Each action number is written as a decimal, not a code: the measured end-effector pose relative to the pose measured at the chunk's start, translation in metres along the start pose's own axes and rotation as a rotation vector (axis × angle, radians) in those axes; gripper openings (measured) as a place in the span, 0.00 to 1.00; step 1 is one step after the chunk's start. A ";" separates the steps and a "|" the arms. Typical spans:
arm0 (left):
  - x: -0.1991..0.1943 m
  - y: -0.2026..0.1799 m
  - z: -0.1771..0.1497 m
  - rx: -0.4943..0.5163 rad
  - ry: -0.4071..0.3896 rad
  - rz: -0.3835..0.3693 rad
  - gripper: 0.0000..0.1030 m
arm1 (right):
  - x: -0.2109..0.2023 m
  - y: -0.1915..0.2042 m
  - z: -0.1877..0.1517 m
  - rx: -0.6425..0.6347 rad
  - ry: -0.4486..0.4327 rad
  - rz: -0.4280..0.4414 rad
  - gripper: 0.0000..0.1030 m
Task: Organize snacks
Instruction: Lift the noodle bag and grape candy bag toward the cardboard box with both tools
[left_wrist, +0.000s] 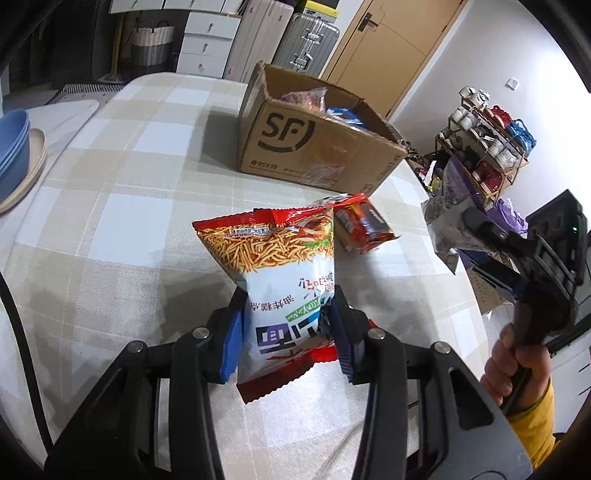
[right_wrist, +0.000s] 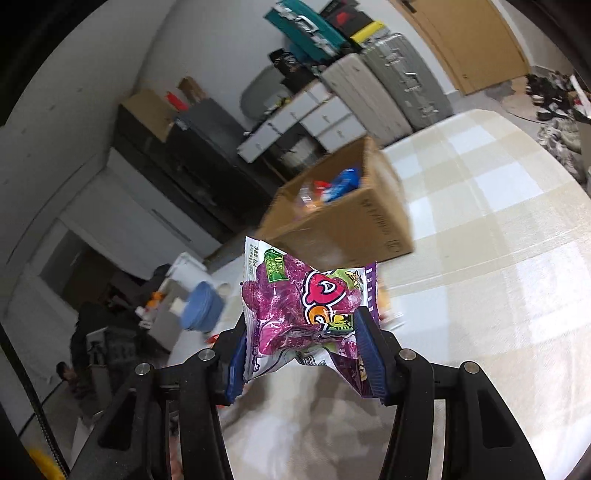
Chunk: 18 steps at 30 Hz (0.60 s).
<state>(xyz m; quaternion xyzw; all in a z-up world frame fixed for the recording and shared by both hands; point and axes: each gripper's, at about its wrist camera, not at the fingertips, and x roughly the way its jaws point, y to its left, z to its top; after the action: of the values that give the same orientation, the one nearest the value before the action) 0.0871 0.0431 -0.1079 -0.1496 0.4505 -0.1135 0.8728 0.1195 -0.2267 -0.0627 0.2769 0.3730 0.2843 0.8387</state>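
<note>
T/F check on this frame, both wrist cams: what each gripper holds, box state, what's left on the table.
1. The left gripper is shut on the noodle snack bag. True.
2. The right gripper is empty. False: it is shut on the purple candy bag.
3. The cardboard box is closed. False: it is open on top, with packets visible inside.
4. A red snack packet lies on the checked tablecloth between the box and the noodle snack bag. True.
5. The blue bowls sit inside the box. False: they stand apart, at the table's left edge.
</note>
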 end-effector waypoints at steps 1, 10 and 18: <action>-0.004 -0.004 -0.001 0.004 -0.005 0.001 0.38 | -0.004 0.006 -0.003 -0.003 -0.003 0.010 0.52; -0.037 -0.030 -0.017 0.076 -0.048 0.008 0.38 | -0.024 0.045 -0.035 -0.058 0.003 0.084 0.52; -0.054 -0.038 -0.028 0.092 -0.067 0.013 0.38 | -0.021 0.043 -0.056 -0.040 0.035 0.087 0.52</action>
<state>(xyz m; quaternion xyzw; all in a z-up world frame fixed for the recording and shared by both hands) 0.0310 0.0213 -0.0694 -0.1102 0.4162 -0.1232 0.8941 0.0525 -0.1969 -0.0555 0.2710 0.3694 0.3328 0.8242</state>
